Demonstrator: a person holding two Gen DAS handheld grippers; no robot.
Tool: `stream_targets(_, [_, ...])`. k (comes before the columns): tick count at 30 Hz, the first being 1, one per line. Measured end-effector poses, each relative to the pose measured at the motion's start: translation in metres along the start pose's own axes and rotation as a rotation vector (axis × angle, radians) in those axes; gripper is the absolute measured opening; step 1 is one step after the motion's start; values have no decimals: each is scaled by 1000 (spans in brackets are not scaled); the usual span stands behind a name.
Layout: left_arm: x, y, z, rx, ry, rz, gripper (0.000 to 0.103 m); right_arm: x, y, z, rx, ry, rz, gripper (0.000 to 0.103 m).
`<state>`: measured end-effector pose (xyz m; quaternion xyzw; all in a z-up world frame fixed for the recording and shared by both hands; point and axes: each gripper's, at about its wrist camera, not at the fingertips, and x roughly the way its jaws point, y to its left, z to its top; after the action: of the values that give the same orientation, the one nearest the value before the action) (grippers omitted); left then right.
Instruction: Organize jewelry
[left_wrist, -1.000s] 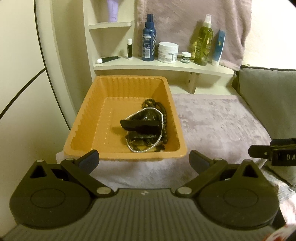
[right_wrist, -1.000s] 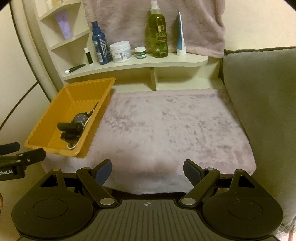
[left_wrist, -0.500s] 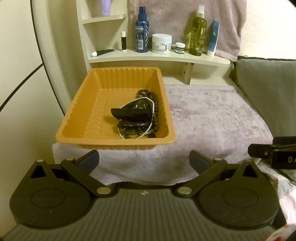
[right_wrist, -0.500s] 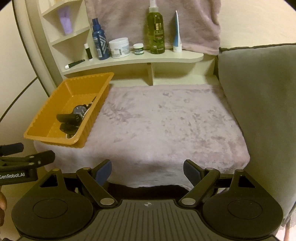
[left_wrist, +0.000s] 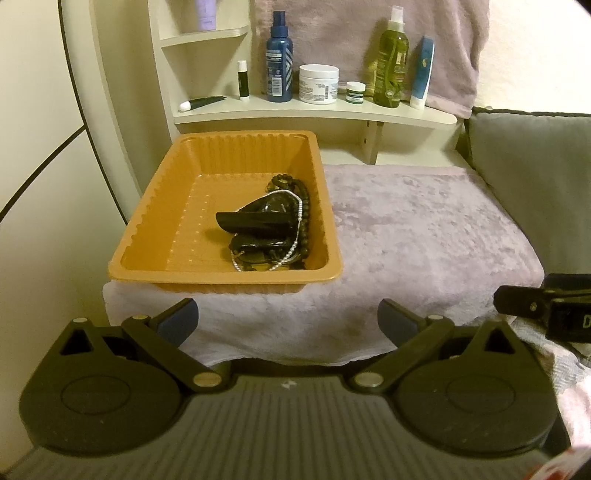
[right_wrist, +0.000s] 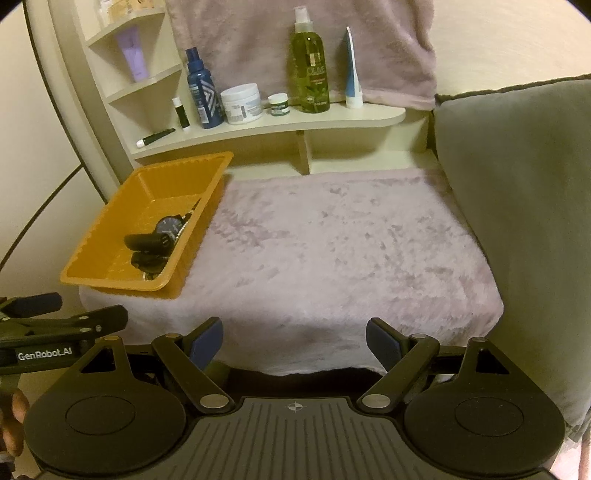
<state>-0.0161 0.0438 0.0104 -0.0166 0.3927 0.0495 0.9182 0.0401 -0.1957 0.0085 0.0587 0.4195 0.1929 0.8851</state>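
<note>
- Left claw (left_wrist: 288, 321): spread wide, nothing between the blue pads, held short of the front edge of the worktop (left_wrist: 424, 236).
- Right claw (right_wrist: 294, 343): likewise spread, empty, level with the front edge of the mauve plush cover.
- Orange tray (left_wrist: 147, 218): on the worktop's left front corner, front rim slightly overhanging the edge.
- Jewelry, all inside the tray's right half: black watch (left_wrist: 258, 219) on top, pearl strand (left_wrist: 291, 236) looped around it, dark bead bracelet (left_wrist: 308, 206) against the right wall.
- Grey cushion (right_wrist: 517, 229): to the right, bordering the worktop.
- Shelf (left_wrist: 314, 112) behind: blue spray bottle (left_wrist: 279, 66), white jar (left_wrist: 318, 84), green bottle (left_wrist: 391, 66), blue tube (left_wrist: 422, 74).
- Mauve towel (left_wrist: 332, 33): hung on the wall behind the bottles.
</note>
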Motion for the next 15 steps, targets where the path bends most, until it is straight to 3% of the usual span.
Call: stream_targets(15, [0, -1, -1, -11, 9, -9, 103, -4, 3, -3, 16, -17, 4, 84])
